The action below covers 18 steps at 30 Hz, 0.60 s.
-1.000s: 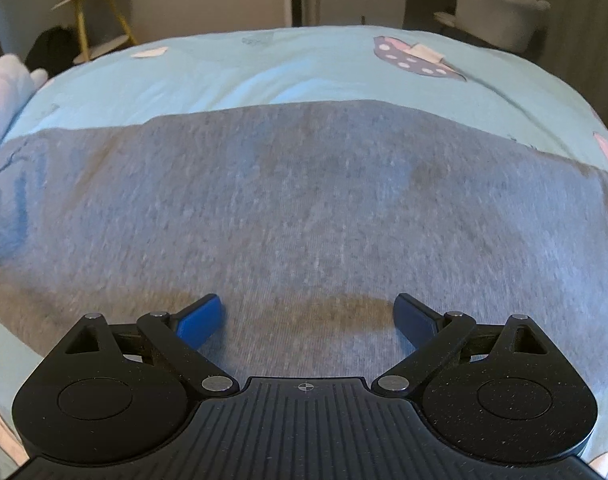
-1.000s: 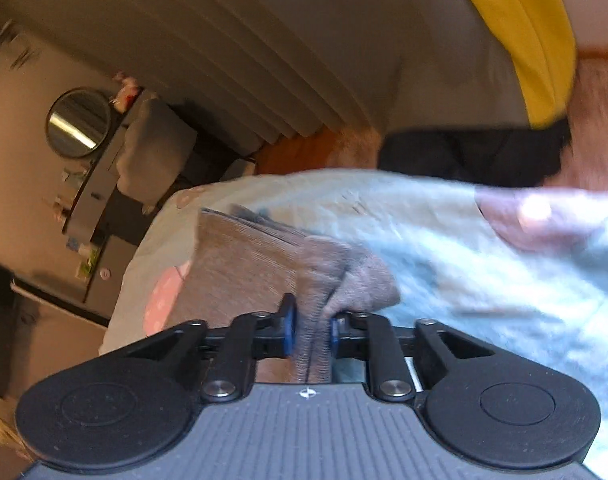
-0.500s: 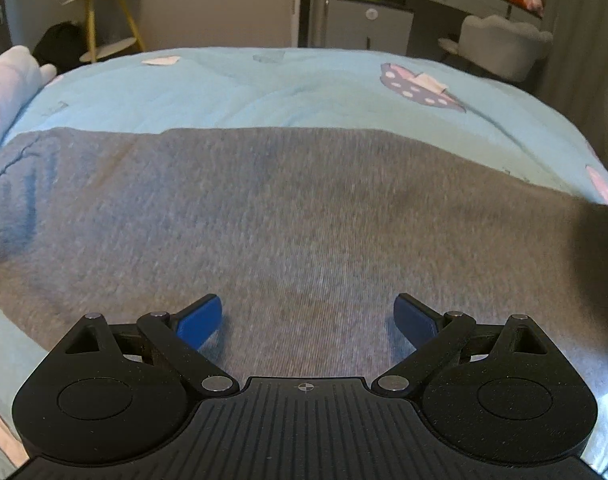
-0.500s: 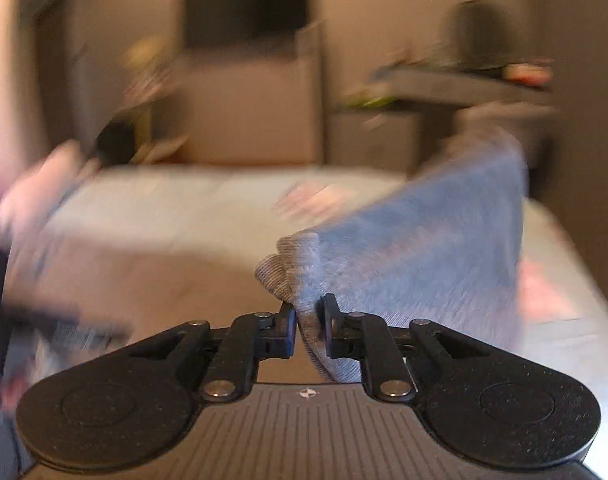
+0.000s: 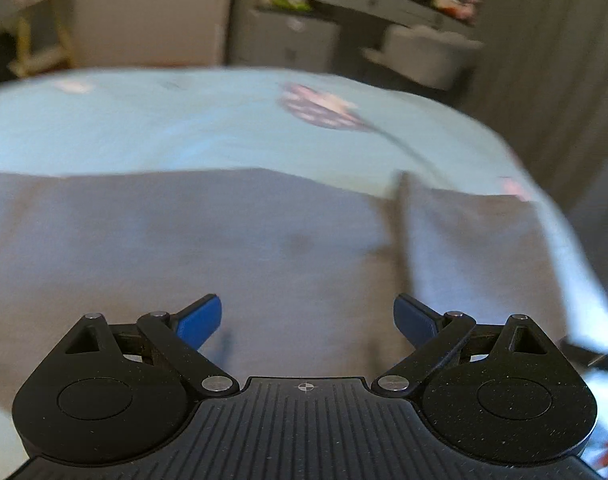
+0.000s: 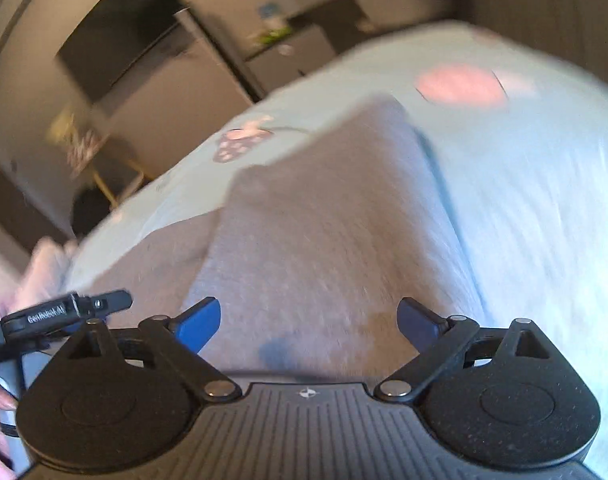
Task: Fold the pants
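Note:
The grey pants [image 5: 224, 248] lie spread on the light blue bed cover [image 5: 184, 128]. At their right end a part is folded back over the rest, with its edge [image 5: 401, 216] showing as a dark line. My left gripper [image 5: 307, 318] is open and empty, just above the pants. My right gripper [image 6: 307, 320] is open and empty over the folded layer of the pants [image 6: 327, 232]. The left gripper's body [image 6: 64, 314] shows at the left of the right wrist view. Both views are blurred.
The bed cover [image 6: 523, 200] has pink and purple mushroom prints [image 5: 323, 108]. Beyond the bed are a grey cabinet [image 5: 288, 40], a white chair [image 5: 427, 56], a yellow-legged stand [image 5: 40, 44] and a curtain at the right. A white pillow [image 6: 36, 272] lies at the bed's left.
My right gripper swung the pants' end over onto the rest, opened and let it go. The folded layer now lies at the right in the left wrist view. My left gripper stayed open.

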Tool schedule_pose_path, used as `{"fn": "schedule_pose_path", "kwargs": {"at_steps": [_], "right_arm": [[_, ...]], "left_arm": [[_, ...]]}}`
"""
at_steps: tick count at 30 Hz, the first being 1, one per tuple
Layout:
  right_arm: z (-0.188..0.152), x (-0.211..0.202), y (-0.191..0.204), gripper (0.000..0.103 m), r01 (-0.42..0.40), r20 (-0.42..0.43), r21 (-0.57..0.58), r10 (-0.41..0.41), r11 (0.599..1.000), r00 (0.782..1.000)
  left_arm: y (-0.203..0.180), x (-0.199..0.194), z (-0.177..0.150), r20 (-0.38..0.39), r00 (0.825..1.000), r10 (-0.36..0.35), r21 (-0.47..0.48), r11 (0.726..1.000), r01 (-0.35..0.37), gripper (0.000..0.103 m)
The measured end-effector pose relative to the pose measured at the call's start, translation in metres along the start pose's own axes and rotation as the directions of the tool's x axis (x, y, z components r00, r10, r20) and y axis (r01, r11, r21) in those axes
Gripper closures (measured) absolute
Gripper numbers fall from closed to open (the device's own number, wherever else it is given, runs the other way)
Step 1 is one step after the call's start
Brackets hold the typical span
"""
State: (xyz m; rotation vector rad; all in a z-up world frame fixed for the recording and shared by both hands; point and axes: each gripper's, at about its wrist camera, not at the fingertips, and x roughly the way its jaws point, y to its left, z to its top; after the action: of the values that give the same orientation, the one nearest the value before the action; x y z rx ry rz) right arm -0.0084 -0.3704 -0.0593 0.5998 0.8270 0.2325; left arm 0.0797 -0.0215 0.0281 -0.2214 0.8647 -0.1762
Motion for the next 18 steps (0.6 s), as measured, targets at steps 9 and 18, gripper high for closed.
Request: {"fn": "schedule_pose_path", "kwargs": {"at_steps": [9,18], "right_arm": [[-0.005,-0.008,-0.042,0.007,-0.164,0.093,0.230,0.146,0.959,0.985],[-0.004,-0.014,-0.039,0.023,-0.155,0.168,0.202,0.122,0.967,0.978]], "left_arm": [[-0.016,0.078,0.012,-0.210,0.952,-0.221,-0.163,0.968,0.189,0.014],[-0.016,0.089,0.020,-0.208,0.928,-0.309,-0.291,0.925,0.243,0.069]]}}
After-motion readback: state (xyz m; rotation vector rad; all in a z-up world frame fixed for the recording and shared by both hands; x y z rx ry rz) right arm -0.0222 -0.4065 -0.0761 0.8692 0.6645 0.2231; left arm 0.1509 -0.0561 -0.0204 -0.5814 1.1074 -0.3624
